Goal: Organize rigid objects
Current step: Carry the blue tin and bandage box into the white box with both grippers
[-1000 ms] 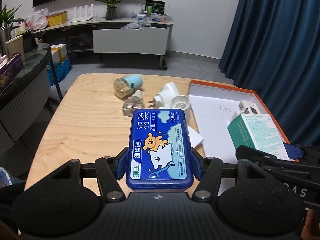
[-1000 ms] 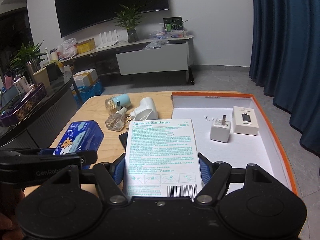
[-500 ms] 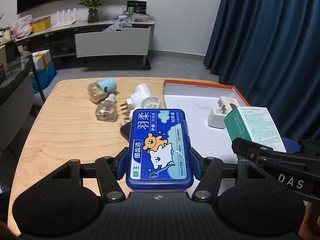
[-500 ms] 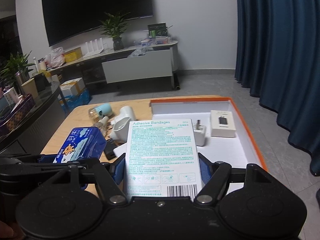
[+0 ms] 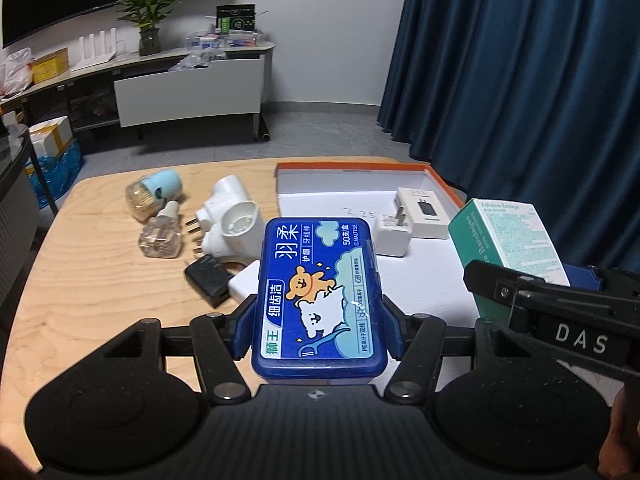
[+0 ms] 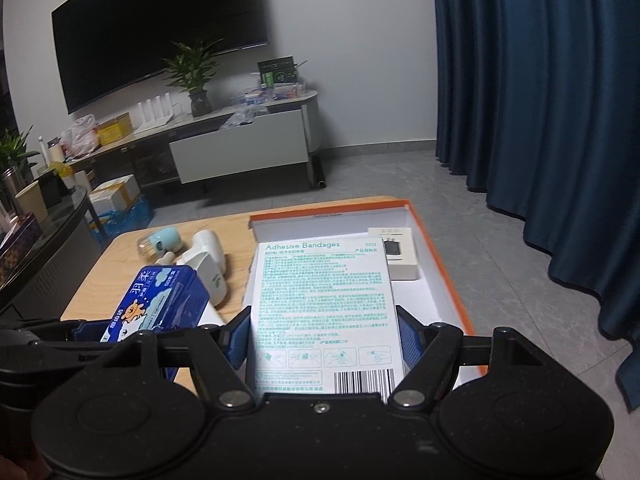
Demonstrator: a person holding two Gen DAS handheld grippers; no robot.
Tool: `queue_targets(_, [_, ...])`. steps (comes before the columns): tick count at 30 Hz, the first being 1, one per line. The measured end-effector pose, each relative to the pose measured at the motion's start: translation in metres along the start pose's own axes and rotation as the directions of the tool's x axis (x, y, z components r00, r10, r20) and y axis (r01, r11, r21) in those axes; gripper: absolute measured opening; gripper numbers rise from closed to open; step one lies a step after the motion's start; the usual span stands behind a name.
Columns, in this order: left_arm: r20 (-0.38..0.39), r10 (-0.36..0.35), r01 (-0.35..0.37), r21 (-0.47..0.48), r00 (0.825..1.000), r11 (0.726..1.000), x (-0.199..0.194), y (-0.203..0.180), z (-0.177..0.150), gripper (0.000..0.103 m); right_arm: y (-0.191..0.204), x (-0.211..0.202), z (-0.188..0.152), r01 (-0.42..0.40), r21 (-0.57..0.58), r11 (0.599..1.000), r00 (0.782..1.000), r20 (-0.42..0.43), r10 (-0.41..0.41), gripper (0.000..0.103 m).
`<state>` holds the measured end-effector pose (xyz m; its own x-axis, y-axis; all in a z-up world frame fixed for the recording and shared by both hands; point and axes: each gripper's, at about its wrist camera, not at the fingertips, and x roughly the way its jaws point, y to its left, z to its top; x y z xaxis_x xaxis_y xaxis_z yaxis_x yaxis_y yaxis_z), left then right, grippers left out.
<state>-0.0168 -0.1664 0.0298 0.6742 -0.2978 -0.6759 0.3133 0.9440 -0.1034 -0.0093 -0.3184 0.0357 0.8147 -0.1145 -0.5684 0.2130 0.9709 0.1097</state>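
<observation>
Both boxes (image 5: 320, 300) shifted rightward, lengthwise forward

Both boxes (held aloft) have shifted toward the tray (image 6: 444, 264).

a dark tv (image 6: 160, 36), potted plant (image 6: 196, 80) and blue curtain (image 6: 540, 100) behind the table.

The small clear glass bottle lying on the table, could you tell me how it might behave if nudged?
The clear bottle lies on its side on the wooden table, so it may roll. It looks like glass, so probably fragile and slippery for fingers.
</observation>
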Motion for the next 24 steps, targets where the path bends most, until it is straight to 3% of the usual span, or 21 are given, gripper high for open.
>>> queue_targets(24, [-0.030, -0.032, 0.033, 0.050, 0.999, 0.998, 0.037, -0.029, 0.009, 0.062, -0.035, 0.030, 0.013, 0.047, 0.032, 0.998, 0.999, -0.021, -0.046, 0.084])
